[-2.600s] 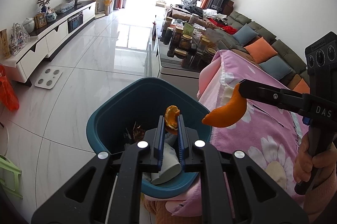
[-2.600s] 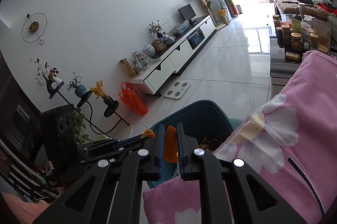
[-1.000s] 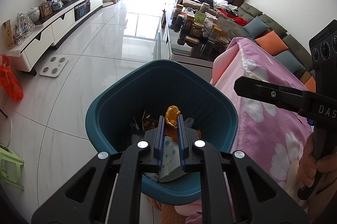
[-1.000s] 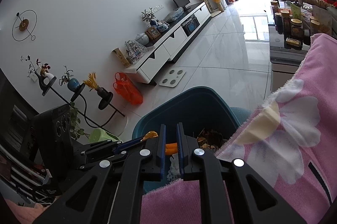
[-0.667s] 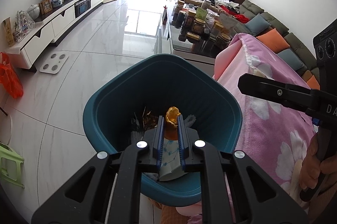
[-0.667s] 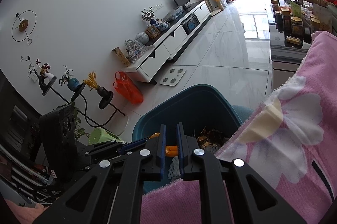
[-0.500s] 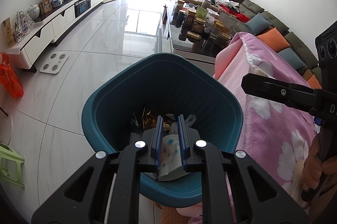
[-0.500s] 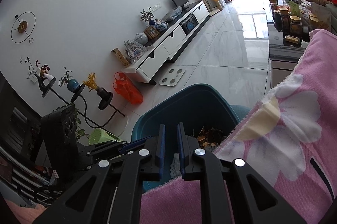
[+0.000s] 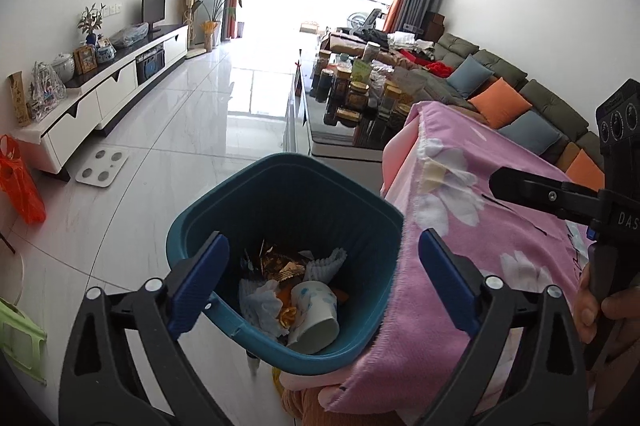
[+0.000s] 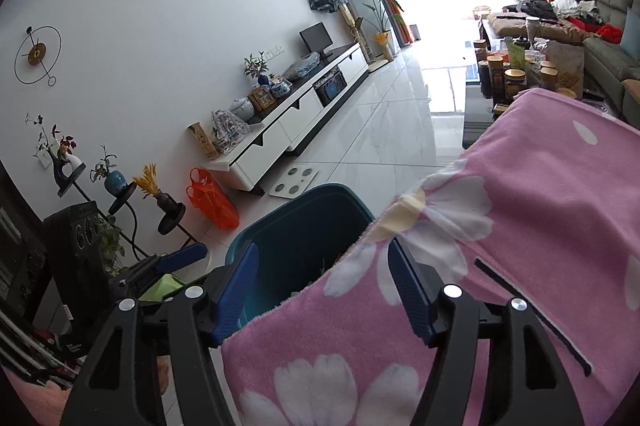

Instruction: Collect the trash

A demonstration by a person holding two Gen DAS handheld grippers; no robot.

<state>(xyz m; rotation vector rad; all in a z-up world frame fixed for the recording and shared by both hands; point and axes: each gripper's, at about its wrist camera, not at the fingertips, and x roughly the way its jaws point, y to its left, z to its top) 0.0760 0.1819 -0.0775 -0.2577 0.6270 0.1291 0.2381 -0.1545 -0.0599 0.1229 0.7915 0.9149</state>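
A teal trash bin stands on the floor beside a pink flowered blanket. Inside lie a white paper cup, crumpled tissue, orange peel pieces and other scraps. My left gripper is open and empty above the bin. My right gripper is open and empty over the blanket's edge, beside the bin. The right gripper also shows at the right of the left wrist view.
A low table with several jars stands past the bin. A sofa with cushions runs along the right. A white TV cabinet, an orange bag, a bathroom scale and a green stool are on the left.
Both grippers let go of their orange peel pieces into the bin, then opened wide. The left gripper has drawn back a little from the bin.
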